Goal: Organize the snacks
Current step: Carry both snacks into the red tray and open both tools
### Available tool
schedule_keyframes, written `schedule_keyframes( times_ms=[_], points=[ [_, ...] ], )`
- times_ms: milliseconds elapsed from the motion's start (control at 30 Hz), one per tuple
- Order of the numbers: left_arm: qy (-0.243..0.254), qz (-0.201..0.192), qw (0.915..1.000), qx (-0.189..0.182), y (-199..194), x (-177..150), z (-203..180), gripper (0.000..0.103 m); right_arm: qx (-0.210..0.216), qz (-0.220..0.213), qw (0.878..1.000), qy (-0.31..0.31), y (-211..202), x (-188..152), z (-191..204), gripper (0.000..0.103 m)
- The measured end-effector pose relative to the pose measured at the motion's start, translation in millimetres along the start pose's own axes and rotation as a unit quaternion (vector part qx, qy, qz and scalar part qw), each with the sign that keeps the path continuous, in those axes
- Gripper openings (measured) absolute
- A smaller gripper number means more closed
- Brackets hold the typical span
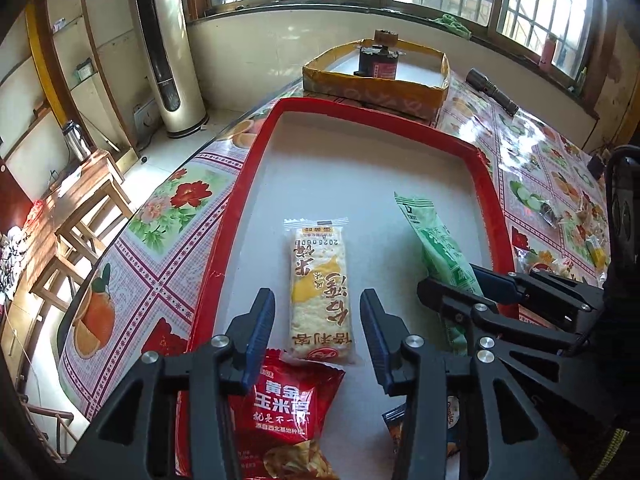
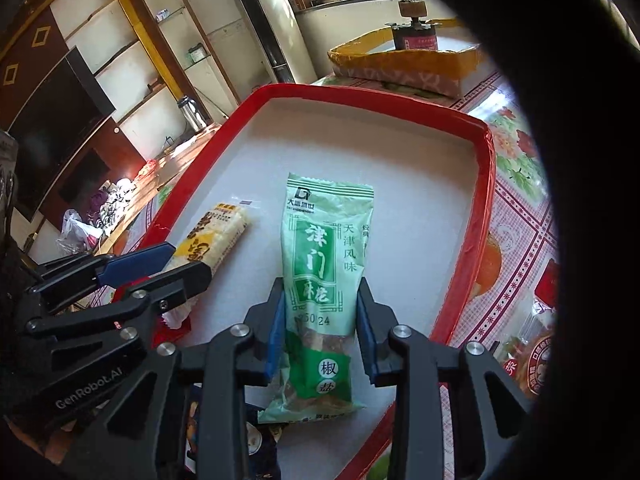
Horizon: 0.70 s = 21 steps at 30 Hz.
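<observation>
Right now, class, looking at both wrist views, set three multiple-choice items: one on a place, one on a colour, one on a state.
1. Where is the green packet?
A. In the cardboard box
B. In the tray
C. On the floor

2. What colour is the tray's rim?
A. Red
B. Blue
C. Black

3. How is the left gripper?
A. Shut on the yellow packet
B. Shut on nothing
C. Open

Answers:
1 B: the green packet lies on the tray's white floor.
2 A: the tray has a red rim.
3 C: the left gripper shows gaps either side of the yellow packet.
</observation>
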State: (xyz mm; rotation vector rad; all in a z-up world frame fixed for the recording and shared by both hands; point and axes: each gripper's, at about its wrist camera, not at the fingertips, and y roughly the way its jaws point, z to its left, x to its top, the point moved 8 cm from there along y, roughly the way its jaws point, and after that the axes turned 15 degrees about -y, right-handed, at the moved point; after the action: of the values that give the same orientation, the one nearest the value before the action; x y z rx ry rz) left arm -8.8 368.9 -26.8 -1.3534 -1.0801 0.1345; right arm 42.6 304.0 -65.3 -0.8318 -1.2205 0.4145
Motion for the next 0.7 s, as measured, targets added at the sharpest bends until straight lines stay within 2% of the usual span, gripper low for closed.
schedule_keyframes(
  times_ms=[67, 333, 433, 567, 700],
  points=[
    [0.0, 0.0, 1.0, -0.001, -2.2, -0.6, -0.7, 0.048, 0.002, 0.002, 1.0, 0.003, -0.6, -1.5, 0.0, 0.037],
    [-0.023, -0.011, 0.9996, -0.009, -19.4, 5.4, 3.6, 0.049, -0.003, -0.021, 1.0, -0.002, -20.3, -1.0, 2.7, 0.053],
    [-0.02, -0.017, 0.9995, -0.015, -26.9, 5.0, -2.5, 0.05, -0.001, -0.051, 0.999, 0.005, -44.2, -4.0, 3.5, 0.055],
    [-0.006, -0.018, 0.9994, -0.03, -35.8, -3.2, -19.9, 0.051, -0.009, -0.099, 0.995, 0.033, -84.7, -16.3, -5.2, 0.068],
    [0.021, -0.014, 0.9984, -0.05, -45.0, -18.4, -47.4, 0.051, -0.015, -0.133, 0.987, 0.091, -122.7, -39.4, -26.8, 0.069]
  ],
)
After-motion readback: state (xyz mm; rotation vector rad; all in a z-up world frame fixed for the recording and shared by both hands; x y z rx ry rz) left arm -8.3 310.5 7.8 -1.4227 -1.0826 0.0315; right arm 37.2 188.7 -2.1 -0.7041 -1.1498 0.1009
